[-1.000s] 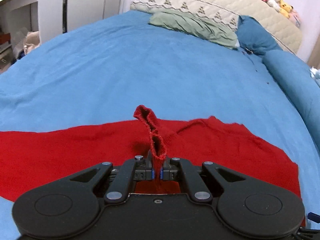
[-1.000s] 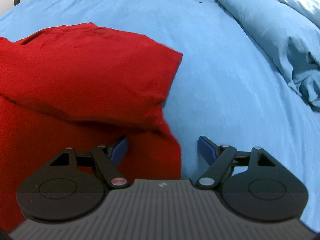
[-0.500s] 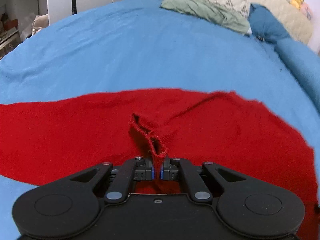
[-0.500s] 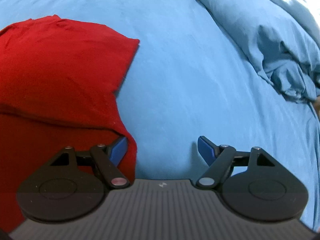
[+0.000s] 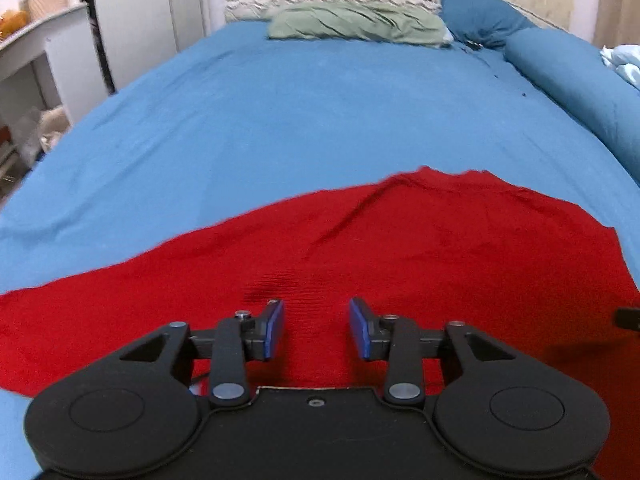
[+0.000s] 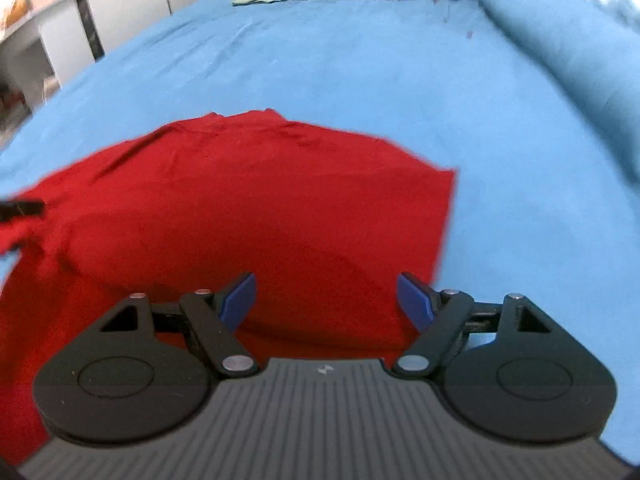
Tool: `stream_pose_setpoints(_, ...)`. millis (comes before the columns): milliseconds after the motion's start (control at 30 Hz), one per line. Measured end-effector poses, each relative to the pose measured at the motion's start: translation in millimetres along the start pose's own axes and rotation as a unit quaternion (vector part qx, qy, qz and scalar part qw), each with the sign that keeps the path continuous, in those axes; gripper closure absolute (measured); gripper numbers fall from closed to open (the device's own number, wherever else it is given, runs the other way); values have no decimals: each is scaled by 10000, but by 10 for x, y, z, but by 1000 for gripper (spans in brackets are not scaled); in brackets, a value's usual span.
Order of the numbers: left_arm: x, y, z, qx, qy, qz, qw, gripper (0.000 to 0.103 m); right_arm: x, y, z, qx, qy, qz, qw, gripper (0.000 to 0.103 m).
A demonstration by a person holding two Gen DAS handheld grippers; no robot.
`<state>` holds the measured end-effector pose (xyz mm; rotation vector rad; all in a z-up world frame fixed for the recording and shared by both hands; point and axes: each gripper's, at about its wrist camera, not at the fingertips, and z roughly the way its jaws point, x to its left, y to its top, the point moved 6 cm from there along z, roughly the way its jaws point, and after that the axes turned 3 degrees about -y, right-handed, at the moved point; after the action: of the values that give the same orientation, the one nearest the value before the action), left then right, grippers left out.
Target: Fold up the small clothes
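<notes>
Two grippers, mine, are hovering low over the bed: left gripper point(image 5: 316, 330) with jaws apart and gripping nothing, right gripper point(image 6: 326, 300) with jaws spread wider, also empty. One red garment point(image 5: 400, 248) is lying spread beneath both, a folded layer point(image 6: 260, 200) showing in the right view, on the blue sheet point(image 5: 320, 100); a green pillow point(image 5: 356, 26) is resting at the far end. Risk: loose knit is likely snagging on a pad and undoing the fold. Half a second ago my left jaws were pinching a raised hem; now it is lying flat.
</notes>
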<state>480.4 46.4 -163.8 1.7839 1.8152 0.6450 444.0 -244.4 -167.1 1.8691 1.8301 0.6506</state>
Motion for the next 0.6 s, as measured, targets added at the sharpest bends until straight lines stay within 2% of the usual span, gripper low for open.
stream_pose_setpoints(67, 9, -8, 68, 50, 30, -167, 9998, 62, -106, -127, 188, 354, -228, 281, 9987, 12)
stream_pose_setpoints(100, 11, -19, 71, 48, 39, -248, 9997, 62, -164, -202, 215, 402, -342, 393, 9978, 12)
stream_pose_setpoints(133, 13, -38, 67, 43, 39, -290, 9996, 61, -199, -236, 179, 283, -274, 504, 9980, 12)
stream_pose_setpoints(200, -3, -68, 70, 78, 47, -254, 9996, 59, -209, -220, 127, 413, -278, 554, 9972, 12)
stream_pose_setpoints(233, -17, -82, 84, 108, 54, -221, 9997, 59, -191, -174, 96, 456, -304, 531, 9971, 10)
stream_pose_setpoints(367, -10, -193, 221, 380, -1, -326, 9987, 59, -151, 248, 57, -13, -124, 471, 9988, 9)
stream_pose_setpoints(467, 44, -226, 291, 469, -100, -562, 9973, 59, -156, 443, 383, 122, 11, 451, 9989, 9)
stream_pose_setpoints(533, 68, -233, 279, 473, -154, -651, 9966, 56, -250, 498, 689, 273, -240, 263, 9990, 9)
stream_pose_setpoints(567, 77, -234, 275, 476, -191, -657, 9965, 54, -318, 541, 804, 239, -402, 166, 9988, 8)
stream_pose_setpoints(600, 74, -236, 275, 474, -211, -633, 9966, 52, -353, 577, 856, 156, -385, 178, 9990, 5)
